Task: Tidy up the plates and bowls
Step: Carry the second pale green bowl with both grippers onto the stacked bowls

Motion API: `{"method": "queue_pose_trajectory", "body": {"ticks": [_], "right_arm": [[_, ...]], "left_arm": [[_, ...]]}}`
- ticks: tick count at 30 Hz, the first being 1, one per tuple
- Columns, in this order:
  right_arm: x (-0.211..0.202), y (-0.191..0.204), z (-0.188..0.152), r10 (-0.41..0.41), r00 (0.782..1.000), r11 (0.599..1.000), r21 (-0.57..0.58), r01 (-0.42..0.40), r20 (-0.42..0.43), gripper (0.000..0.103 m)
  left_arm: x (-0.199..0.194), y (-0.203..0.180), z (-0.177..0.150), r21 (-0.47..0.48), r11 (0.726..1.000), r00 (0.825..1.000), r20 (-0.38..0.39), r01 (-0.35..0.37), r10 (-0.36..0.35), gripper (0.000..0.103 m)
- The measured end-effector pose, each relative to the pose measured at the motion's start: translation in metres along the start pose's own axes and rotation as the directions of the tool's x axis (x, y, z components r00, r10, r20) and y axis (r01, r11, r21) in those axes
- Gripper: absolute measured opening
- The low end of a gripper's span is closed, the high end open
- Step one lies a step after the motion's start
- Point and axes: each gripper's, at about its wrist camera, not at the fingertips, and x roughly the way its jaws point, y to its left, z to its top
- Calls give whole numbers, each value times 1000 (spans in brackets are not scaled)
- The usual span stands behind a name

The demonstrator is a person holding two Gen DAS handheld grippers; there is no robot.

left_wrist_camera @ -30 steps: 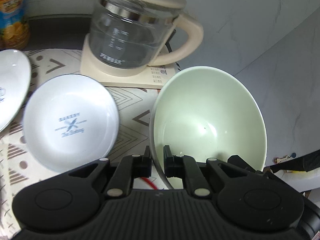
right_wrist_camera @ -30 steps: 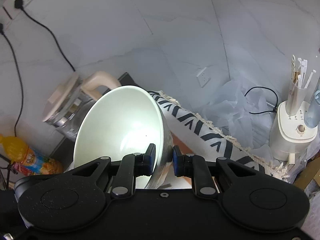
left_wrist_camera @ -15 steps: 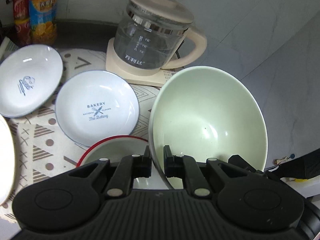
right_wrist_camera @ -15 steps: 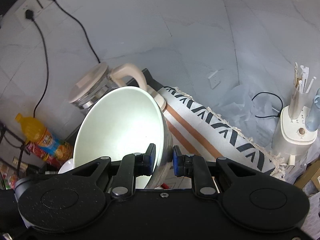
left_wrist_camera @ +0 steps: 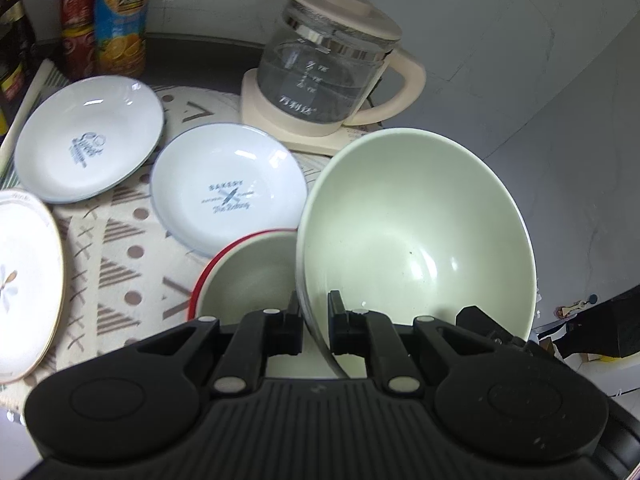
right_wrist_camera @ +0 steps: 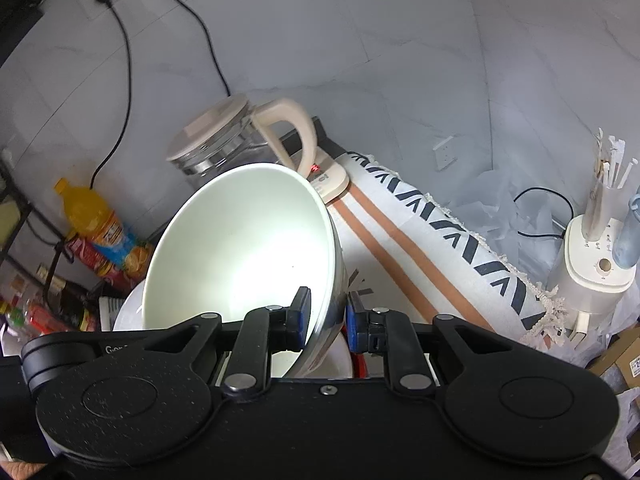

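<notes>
Both grippers pinch the rim of one pale green bowl [left_wrist_camera: 416, 232], tilted and held above the table. My left gripper [left_wrist_camera: 314, 328] is shut on its near rim; the right gripper [right_wrist_camera: 326, 320] is shut on the rim too, and the bowl [right_wrist_camera: 244, 240] fills the middle of the right wrist view. A red-rimmed bowl [left_wrist_camera: 244, 268] sits on the table below and left of the green bowl. Two white plates with blue print lie beyond: the "Bakery" plate [left_wrist_camera: 228, 192] and a farther-left plate [left_wrist_camera: 88, 136]. A gold-rimmed plate [left_wrist_camera: 24, 280] lies at the left edge.
A glass kettle [left_wrist_camera: 332, 68] with a cream handle stands on its base at the back. Bottles [left_wrist_camera: 120, 20] stand at the back left. A patterned cloth [left_wrist_camera: 120, 264] covers the table. A rolled mat [right_wrist_camera: 452, 232] and a white appliance [right_wrist_camera: 596, 264] lie to the right.
Both grippers have drawn back and up with the green bowl. The red-rimmed bowl, more plates and the bottles have come into view.
</notes>
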Motion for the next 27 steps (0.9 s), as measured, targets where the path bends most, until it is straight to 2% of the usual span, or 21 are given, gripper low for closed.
{"method": "queue_pose_trajectory", "body": {"ticks": [13,23,27], "right_arm": [[5,14,-22,20,997,998,-55,-25,-79,19],[16,12,-33,13,993,999,-28,-17,-116,20],[23,8,-36,1,991,1000,-17,-3,-131,20]], "left_arm": [[-6,29,-23,-68,996,997,-50,-55,51,12],[8,42,-25,-93,994,992,-120,-56,45,12],[14,45,-25,-105,993,991,-125,-52,38,12]]}}
